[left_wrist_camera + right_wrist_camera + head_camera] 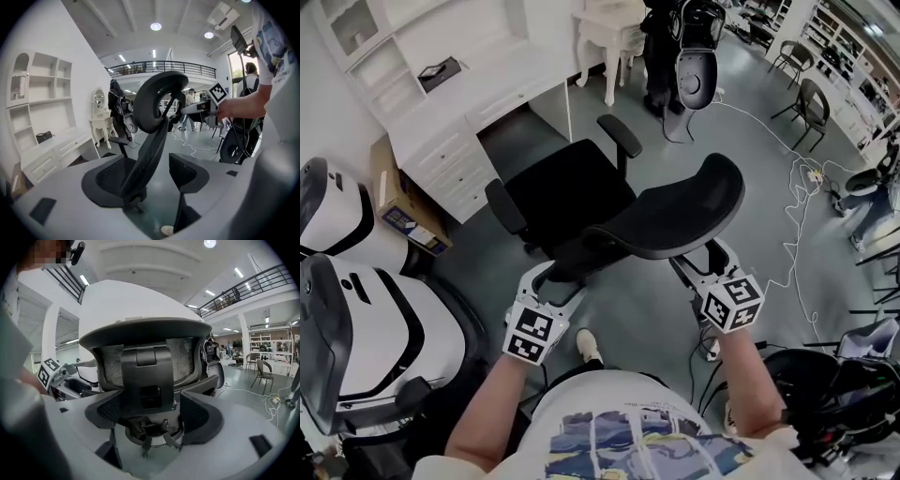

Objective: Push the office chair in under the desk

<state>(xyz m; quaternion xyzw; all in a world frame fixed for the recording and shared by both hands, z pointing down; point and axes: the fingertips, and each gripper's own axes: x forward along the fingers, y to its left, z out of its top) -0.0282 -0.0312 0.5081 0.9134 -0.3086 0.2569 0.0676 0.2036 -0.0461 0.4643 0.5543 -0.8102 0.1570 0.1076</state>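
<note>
behind chair [572, 202], near desk [459, 103]: left gripper [553, 281], right gripper [698, 267] jaws wide apart, backrest [675, 216] between, ungripped.

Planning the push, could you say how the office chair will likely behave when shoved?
The chair probably rolls easily on the smooth floor. Pushed at its thin mesh backrest, it may flex or swivel off course.

The person wears a white short-sleeved T-shirt [619, 427] printed with blue and yellow panels, and a white shoe [590, 345]. The left gripper [553, 281] and right gripper [698, 262] are pale grey plastic, each with dark textured pads [190, 171] and a cube of black-and-white square markers [534, 334]
</note>
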